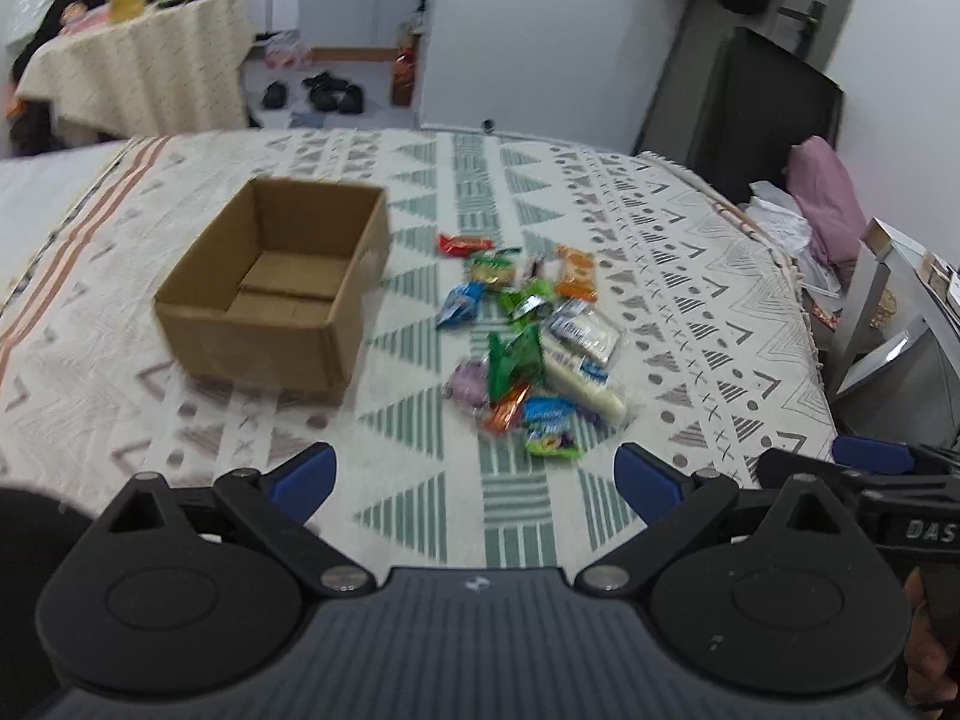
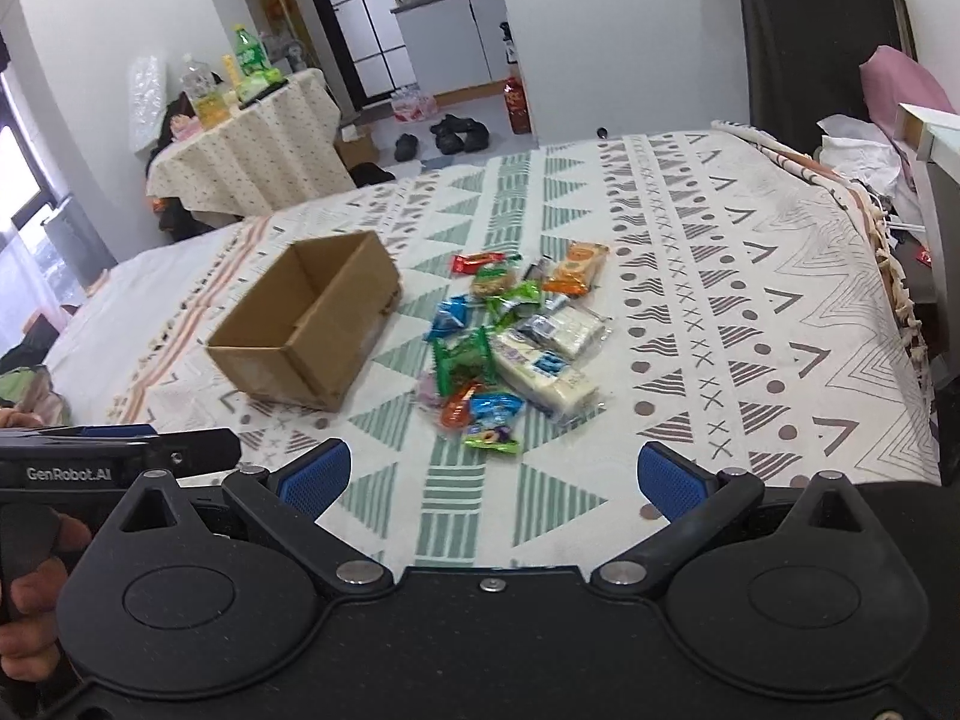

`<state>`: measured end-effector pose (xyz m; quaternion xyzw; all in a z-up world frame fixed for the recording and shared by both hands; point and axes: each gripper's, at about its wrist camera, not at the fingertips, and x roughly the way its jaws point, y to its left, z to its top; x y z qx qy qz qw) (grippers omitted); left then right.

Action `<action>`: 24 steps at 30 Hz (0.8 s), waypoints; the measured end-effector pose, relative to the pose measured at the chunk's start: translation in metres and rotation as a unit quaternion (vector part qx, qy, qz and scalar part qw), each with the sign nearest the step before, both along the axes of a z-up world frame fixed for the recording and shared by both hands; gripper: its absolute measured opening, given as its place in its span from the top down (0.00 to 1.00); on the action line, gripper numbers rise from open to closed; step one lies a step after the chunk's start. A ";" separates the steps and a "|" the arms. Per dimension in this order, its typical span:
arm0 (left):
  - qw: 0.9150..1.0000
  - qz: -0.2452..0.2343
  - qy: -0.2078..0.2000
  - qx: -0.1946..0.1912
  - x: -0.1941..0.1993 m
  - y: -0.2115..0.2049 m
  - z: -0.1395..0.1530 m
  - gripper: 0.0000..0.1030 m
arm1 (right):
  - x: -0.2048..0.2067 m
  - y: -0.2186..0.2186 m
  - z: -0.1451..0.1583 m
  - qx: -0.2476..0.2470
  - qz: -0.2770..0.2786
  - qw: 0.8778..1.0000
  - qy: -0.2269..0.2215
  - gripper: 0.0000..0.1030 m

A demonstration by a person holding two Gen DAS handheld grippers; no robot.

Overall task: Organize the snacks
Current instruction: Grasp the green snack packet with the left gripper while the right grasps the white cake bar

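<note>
Both hand-held grippers [image 1: 474, 483] [image 2: 492, 480] agape, hovering nr snacks [image 1: 528, 336].

I'm looking into a lived-in home bedroom: patterned bedspread [image 2: 720, 276] under me, shoes [image 2: 456, 132] on the floor, cloth-draped side table [image 2: 252, 150] with drink bottles [image 2: 249, 54], kitchen cabinets [image 2: 444, 42] beyond

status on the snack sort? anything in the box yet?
Nothing done: the cardboard box is empty. Nothing in hand: left gripper and right gripper are both open, short of the pile. Left: the whole snack pile on the patterned bedspread beside the box.
</note>
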<state>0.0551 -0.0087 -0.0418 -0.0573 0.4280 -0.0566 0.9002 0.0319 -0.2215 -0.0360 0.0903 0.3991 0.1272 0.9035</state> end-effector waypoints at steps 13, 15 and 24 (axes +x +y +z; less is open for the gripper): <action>0.999 -0.003 0.028 -0.015 0.062 -0.012 -0.032 0.16 | 0.057 -0.009 -0.038 0.010 0.016 1.000 0.015 0.01; 0.999 -0.003 0.032 -0.014 0.071 -0.013 -0.038 0.19 | 0.065 -0.010 -0.045 0.009 0.018 1.000 0.020 0.01; 0.998 -0.012 0.063 -0.005 0.111 -0.024 -0.066 0.30 | 0.105 -0.019 -0.077 0.036 0.021 0.998 0.042 0.06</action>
